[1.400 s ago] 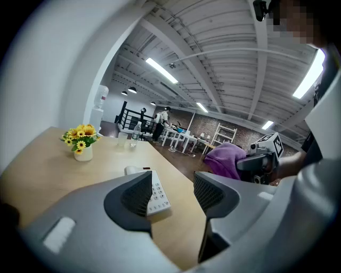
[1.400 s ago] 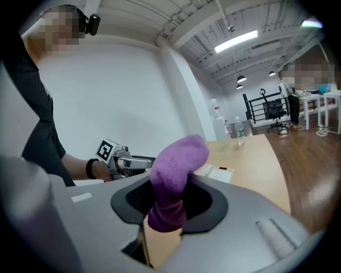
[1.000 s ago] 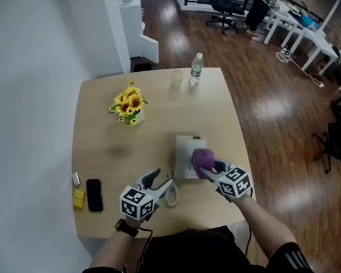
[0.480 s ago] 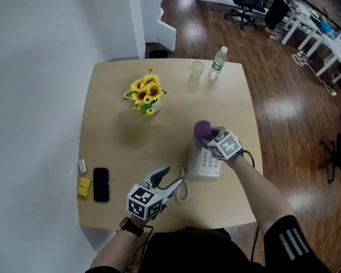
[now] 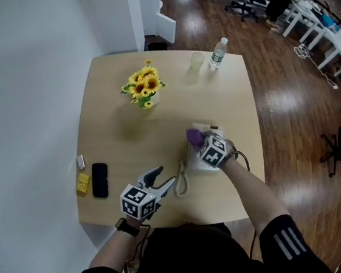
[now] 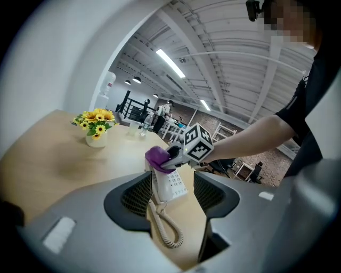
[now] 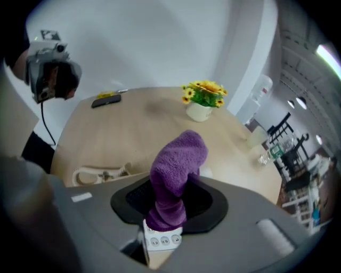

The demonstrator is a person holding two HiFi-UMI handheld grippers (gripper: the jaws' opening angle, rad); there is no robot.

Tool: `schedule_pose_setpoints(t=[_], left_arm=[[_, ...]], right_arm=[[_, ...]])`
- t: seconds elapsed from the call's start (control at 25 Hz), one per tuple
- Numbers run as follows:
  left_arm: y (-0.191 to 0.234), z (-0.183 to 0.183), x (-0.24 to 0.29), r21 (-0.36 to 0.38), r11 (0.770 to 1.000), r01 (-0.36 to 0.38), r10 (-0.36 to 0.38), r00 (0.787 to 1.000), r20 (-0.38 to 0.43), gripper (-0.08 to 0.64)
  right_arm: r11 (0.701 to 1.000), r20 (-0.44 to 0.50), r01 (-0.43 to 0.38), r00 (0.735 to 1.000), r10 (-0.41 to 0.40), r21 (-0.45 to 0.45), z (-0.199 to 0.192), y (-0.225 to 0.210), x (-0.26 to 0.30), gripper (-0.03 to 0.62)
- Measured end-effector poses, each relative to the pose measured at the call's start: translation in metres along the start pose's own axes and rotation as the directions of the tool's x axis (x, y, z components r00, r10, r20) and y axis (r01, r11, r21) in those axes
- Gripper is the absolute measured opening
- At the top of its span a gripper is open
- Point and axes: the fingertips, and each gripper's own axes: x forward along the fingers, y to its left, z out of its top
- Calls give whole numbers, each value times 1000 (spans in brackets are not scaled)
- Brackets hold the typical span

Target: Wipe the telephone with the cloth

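Note:
The white telephone [image 5: 202,160] lies on the wooden table [image 5: 116,139], right of centre, with its coiled cord [image 5: 181,184] trailing toward me. My right gripper [image 5: 198,140] is shut on the purple cloth [image 5: 192,136] and holds it down on the telephone's far left part. In the right gripper view the cloth [image 7: 177,169] stands bunched between the jaws above the telephone's keys [image 7: 160,240]. My left gripper [image 5: 165,177] hovers open near the table's front edge, just left of the cord. Its own view looks along the cord [image 6: 163,229] at the telephone [image 6: 170,184].
A vase of sunflowers [image 5: 143,88] stands at the back left. A clear cup [image 5: 197,60] and a water bottle [image 5: 217,53] stand at the far edge. A black mobile phone [image 5: 100,179] and a yellow item [image 5: 83,184] lie at the left edge.
My right gripper has carried the cloth from the telephone's near end toward its far end and a little left. The left gripper has stayed by the cord.

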Motion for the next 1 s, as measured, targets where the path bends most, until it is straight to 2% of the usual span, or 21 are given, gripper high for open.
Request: schedule_pose_setpoints(t=[0.12,0.32,0.52,0.6,0.68,0.84,0.92,1.0], left_arm=[[-2,3,5,5,1000,8,-8,1000,8,241],[-8,5,12,13,1000,15,-15,1000,8,241],[-12,-1,16,12,1000,13,-13,1000,-10,241],[-13,-3,20,13,1000,11,-11,1000,-19,241],[-15,-4,23,17,1000,10,-10,1000,-29,241],[-15,-2,33,35,999,2,0,999,-43,241],[-15,-2,41,48,999,-8,11,998,-59,241],[-14,-2,52,59,998,-24,29,996,-90,241]], right_arm=[[987,-34,11,999,-17,-161,-5,25,-1,133],[958,-29,22,999,-32,-287,-18,60,-2,133],[878,-35,31,998,-54,-477,-38,98,5,133],[851,-37,27,998,-55,-524,-43,111,6,133],[835,-58,-4,998,-33,-550,-51,124,7,135],[828,-191,-166,979,73,-536,-84,154,17,133],[853,-189,-205,974,127,-481,-89,163,13,133],[888,-110,-198,980,167,-414,-79,165,-3,133]])
